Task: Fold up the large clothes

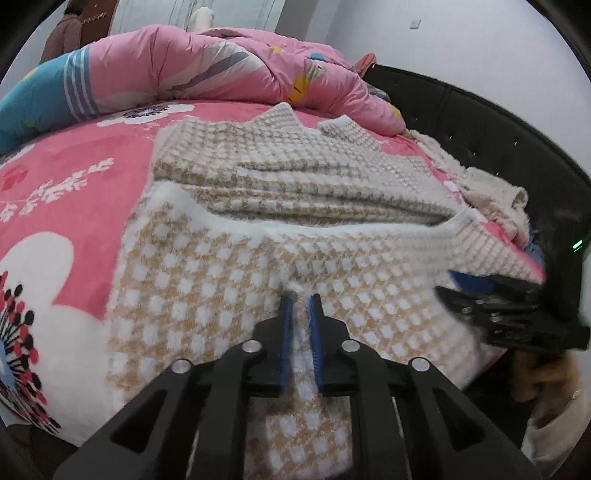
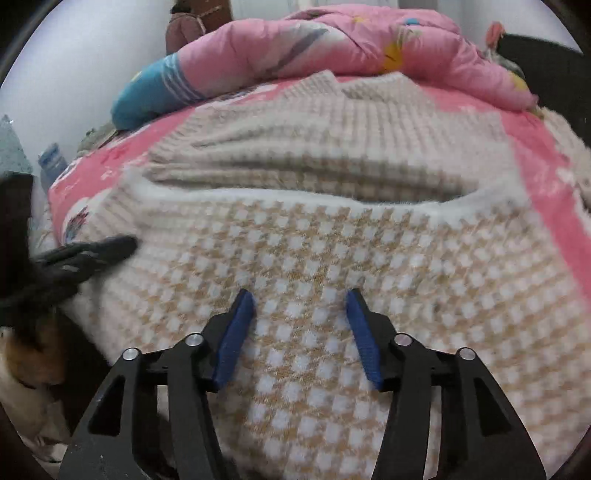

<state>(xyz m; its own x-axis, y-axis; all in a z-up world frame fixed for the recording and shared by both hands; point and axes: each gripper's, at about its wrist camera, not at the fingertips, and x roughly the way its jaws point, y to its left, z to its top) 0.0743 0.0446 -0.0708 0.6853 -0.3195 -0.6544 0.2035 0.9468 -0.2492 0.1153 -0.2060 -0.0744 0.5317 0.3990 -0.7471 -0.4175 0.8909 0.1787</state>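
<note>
A fuzzy tan-and-white checked sweater lies on the pink bed, its near part folded over the far part. In the left wrist view my left gripper is shut on a pinch of the sweater's near layer, with white fluff squeezed between the blue pads. My right gripper hovers just over the same checked fabric with its jaws wide open and nothing gripped. Each gripper shows in the other's view: the right one at the sweater's right edge, the left one at its left edge.
A bunched pink quilt with a blue end lies across the back of the flowered pink bedsheet. A black padded bed frame curves along the right, with a cream fleece garment heaped against it. A person stands at far left.
</note>
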